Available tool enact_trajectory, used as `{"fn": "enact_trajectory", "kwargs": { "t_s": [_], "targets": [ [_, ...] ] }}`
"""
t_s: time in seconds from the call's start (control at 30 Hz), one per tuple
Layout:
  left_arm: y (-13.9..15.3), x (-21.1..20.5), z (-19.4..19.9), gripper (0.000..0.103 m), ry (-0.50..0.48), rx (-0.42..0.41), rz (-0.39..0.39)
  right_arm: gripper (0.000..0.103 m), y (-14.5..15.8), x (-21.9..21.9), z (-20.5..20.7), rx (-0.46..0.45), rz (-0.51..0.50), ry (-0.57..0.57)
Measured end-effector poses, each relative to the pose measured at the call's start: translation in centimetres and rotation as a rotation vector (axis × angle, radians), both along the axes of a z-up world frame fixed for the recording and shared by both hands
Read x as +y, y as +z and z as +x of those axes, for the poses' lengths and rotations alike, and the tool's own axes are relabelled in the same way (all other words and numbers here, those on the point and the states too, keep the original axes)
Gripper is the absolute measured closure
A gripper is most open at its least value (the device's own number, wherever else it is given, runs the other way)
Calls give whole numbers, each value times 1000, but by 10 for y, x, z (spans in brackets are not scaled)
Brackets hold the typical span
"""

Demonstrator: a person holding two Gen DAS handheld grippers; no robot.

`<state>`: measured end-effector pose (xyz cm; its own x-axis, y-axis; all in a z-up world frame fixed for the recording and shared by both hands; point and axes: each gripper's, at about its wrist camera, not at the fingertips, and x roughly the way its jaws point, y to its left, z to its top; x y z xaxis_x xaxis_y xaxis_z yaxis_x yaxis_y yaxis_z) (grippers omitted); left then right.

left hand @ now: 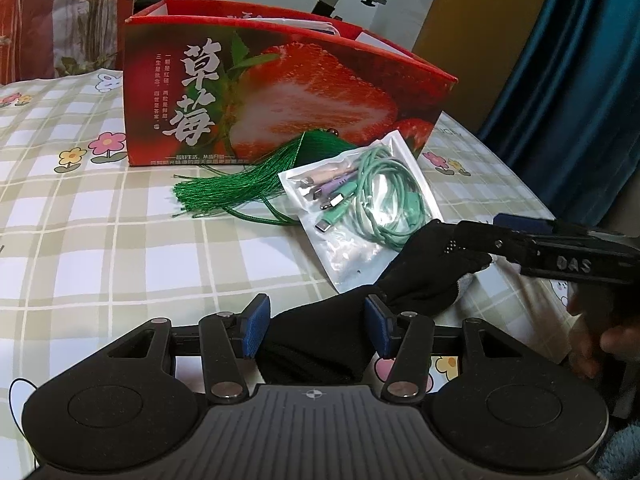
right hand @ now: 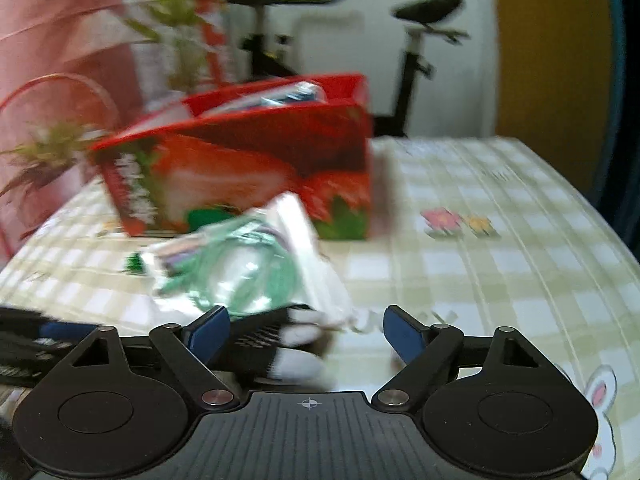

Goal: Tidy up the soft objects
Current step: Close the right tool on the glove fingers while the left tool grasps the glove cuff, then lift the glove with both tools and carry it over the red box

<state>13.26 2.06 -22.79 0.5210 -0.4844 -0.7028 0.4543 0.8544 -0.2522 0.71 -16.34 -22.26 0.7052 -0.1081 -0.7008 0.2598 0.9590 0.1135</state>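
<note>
A black knit glove [left hand: 404, 280] lies on the checked tablecloth, one end between the blue pads of my left gripper [left hand: 318, 330], whose jaws stand apart around it. My right gripper [right hand: 306, 334] is open; in the left wrist view it reaches in from the right [left hand: 486, 240], its fingers over the glove's far end. The right wrist view is blurred and shows the glove's black and white tip [right hand: 288, 344] between its fingers. A clear bag of green cables [left hand: 360, 200] and a green tassel [left hand: 240, 184] lie in front of a red strawberry box [left hand: 260, 92].
The strawberry box [right hand: 248, 168] stands open-topped at the back of the table [left hand: 100, 240]. An exercise bike [right hand: 416, 40] and a plant [right hand: 176, 8] stand behind the table. A blue curtain [left hand: 580, 80] hangs at the right. The table edge curves away at the right.
</note>
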Motion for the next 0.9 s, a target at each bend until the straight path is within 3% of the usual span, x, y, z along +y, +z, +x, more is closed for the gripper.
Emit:
{"fn": "enact_trajectory", "kwargs": {
  "t_s": [0.2,0.37,0.6,0.7,0.9],
  "targets": [
    [-1,3,2,46,32,1,-6,40,1,21,7,-3,-15,161],
    [-2,6,3,46,50,2,-28,59,-8,27,11,40,7,200],
    [15,18,-2,49,37,-39,-122,60,-18,24,12,57,46,188],
    [19,12,-8,49,-9,-61,-94,60,-20,23,13,56,57,179],
    [9,8,-8,49,-33,-14,-36,60,-20,22,14,54,64,177]
  ]
}}
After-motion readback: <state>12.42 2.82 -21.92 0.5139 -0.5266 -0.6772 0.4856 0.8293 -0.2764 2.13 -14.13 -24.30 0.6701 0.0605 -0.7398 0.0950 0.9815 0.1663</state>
